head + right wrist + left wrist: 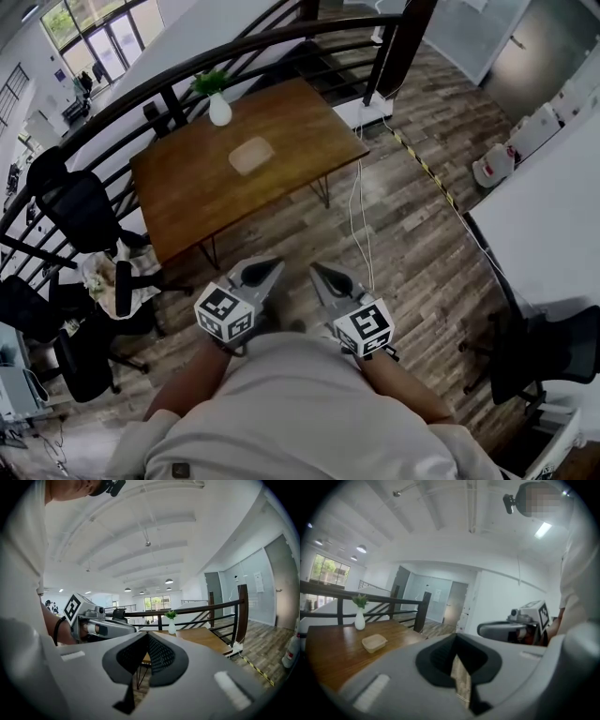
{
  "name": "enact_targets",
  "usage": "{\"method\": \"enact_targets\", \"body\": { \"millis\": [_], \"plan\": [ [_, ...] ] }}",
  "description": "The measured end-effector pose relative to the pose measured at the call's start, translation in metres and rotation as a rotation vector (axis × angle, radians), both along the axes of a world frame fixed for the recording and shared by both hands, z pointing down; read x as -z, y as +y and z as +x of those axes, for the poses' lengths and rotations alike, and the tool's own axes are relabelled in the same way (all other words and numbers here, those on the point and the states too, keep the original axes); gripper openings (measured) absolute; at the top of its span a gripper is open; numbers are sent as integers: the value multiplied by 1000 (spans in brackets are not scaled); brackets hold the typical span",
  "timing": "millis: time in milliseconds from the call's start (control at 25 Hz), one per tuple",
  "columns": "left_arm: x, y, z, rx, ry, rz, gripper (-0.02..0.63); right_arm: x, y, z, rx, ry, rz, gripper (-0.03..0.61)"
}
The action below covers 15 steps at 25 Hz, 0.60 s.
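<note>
Since we stand on the floor (403,216) well apart from the counter (187,192), we hold the left gripper (269,271) and the right gripper (322,274) side by side at the waist, each pair of tongs closed tip to tip on nothing, a resting hold as we judge it. The nearest things, a shallow beige dish (251,156) and a white vase (219,110), sit on that counter, the dish near its middle, the vase by the railing (141,91). Only the head view shows the stretch of floor between us and them, while the gripper views show the tongs meeting and the other gripper alongside
</note>
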State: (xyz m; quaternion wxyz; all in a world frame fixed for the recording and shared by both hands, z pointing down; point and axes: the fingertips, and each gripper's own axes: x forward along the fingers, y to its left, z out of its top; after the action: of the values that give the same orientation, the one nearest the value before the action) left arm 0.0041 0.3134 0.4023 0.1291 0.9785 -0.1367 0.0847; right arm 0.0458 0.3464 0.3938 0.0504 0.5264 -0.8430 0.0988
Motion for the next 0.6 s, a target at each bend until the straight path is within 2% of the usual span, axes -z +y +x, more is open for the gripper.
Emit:
{"method": "enact_targets", "body": {
  "millis": [440,600],
  "plan": [
    [-8,-25,22,-33,-16,-15,3,-9,-22,28,-43,-66,-22,5],
    [-11,-43,18,-37,-16,-23,3,-13,-42,25,-49,-66,-33,5]
  ]
}}
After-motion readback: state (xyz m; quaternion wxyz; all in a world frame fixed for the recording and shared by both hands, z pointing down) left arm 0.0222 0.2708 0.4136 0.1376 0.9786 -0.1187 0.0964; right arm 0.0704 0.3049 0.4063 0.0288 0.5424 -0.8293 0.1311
